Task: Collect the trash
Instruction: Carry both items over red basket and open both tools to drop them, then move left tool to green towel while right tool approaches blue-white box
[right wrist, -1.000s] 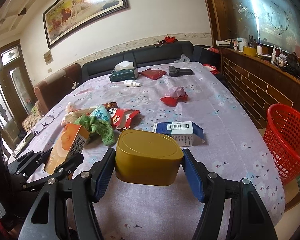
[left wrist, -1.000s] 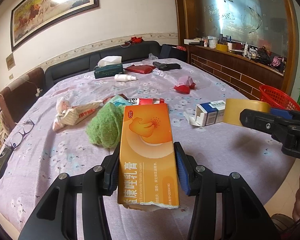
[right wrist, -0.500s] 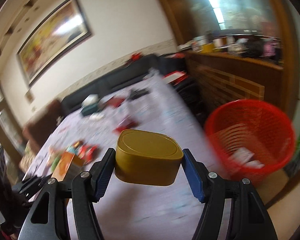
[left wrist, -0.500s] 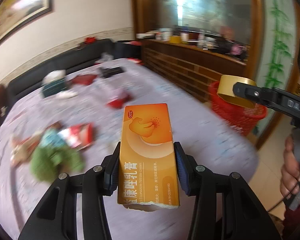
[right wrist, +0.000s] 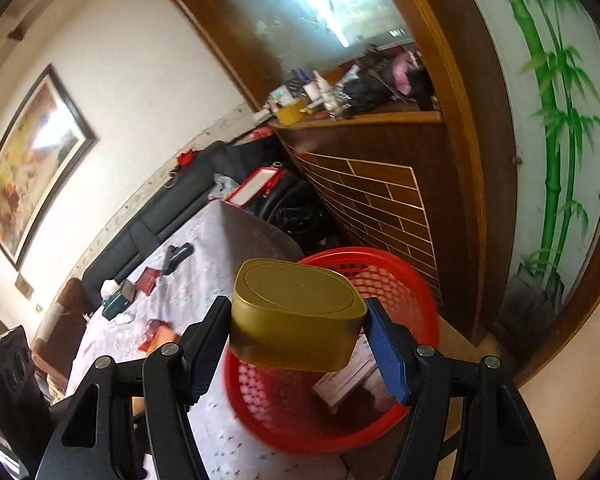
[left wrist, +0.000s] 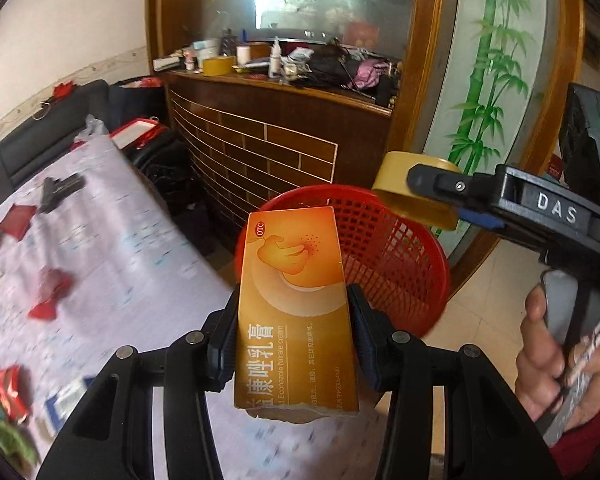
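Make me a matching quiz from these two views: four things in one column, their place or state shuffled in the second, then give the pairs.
1. orange cream box
2. gold container
3. red mesh basket
4. roll of yellow tape

A. on the wooden counter
B. clamped in the right gripper
C. on the floor beside the table
D. clamped in the left gripper

Pairs: 1-D, 2-B, 3-C, 4-A

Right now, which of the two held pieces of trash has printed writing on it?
The orange cream box in the left gripper; the gold lid in the right gripper is plain.
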Demonstrator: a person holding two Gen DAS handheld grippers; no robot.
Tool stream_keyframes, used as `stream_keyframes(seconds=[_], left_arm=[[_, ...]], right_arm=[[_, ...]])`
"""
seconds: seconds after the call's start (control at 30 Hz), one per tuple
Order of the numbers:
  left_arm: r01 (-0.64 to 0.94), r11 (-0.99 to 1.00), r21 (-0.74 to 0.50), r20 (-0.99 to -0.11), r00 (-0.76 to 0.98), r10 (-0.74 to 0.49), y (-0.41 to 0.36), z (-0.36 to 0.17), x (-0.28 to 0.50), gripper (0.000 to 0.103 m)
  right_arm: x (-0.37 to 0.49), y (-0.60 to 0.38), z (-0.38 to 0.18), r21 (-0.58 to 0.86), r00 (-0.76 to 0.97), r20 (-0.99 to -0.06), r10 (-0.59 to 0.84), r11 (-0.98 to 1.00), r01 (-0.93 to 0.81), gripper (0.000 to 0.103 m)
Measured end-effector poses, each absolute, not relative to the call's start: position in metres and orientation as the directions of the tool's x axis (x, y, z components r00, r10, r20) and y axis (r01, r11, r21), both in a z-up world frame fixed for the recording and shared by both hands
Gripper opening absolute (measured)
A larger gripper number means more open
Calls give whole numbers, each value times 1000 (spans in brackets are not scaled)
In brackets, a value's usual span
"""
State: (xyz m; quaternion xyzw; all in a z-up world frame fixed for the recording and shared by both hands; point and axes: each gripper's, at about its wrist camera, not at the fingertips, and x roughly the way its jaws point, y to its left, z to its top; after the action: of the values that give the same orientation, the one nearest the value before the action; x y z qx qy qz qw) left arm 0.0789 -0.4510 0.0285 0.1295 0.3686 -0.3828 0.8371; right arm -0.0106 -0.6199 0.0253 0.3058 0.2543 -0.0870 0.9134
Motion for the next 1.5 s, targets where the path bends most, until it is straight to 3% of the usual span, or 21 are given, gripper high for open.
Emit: stream_keyframes(seconds=[0.03, 0.07, 0.13, 0.37, 0.8, 0.97, 1.2, 1.3, 1.5], left_arm=[[738, 671, -77, -718, 426, -551, -459, 27, 84, 49], [734, 674, -84, -720, 423, -550, -465, 25, 89, 59], [716, 691, -97, -725, 425, -542, -470, 21, 99, 68], [688, 718, -103, -711, 454, -537, -432, 21, 95, 70], [529, 845, -76, -733, 545, -408, -282, 1, 62, 73], [406, 913, -45, -717, 623, -312, -202, 4, 57, 74], [157, 988, -6, -682, 722, -118, -80, 12, 86, 83], [120, 991, -66, -701, 701, -132, -40, 8, 115, 85], [221, 964, -150, -752, 608, -256, -33, -23, 161, 85]], right_arm=[[-6, -625, 23, 523, 854, -521, -1, 790, 320, 73], [-2, -630, 21, 526, 853, -522, 0, 787, 322, 73], [10, -637, 15, 514, 838, -546, -8, 786, 343, 79], [7, -638, 11, 524, 842, -540, 3, 784, 333, 79], [19, -514, 7, 503, 808, -550, 211, 856, 119, 80], [39, -455, -1, 462, 752, -592, 289, 887, 23, 80], [60, -395, -9, 436, 699, -623, 351, 898, -64, 80], [69, -384, -10, 437, 686, -631, 363, 897, -72, 80], [87, -379, -13, 442, 666, -651, 366, 895, -60, 80]])
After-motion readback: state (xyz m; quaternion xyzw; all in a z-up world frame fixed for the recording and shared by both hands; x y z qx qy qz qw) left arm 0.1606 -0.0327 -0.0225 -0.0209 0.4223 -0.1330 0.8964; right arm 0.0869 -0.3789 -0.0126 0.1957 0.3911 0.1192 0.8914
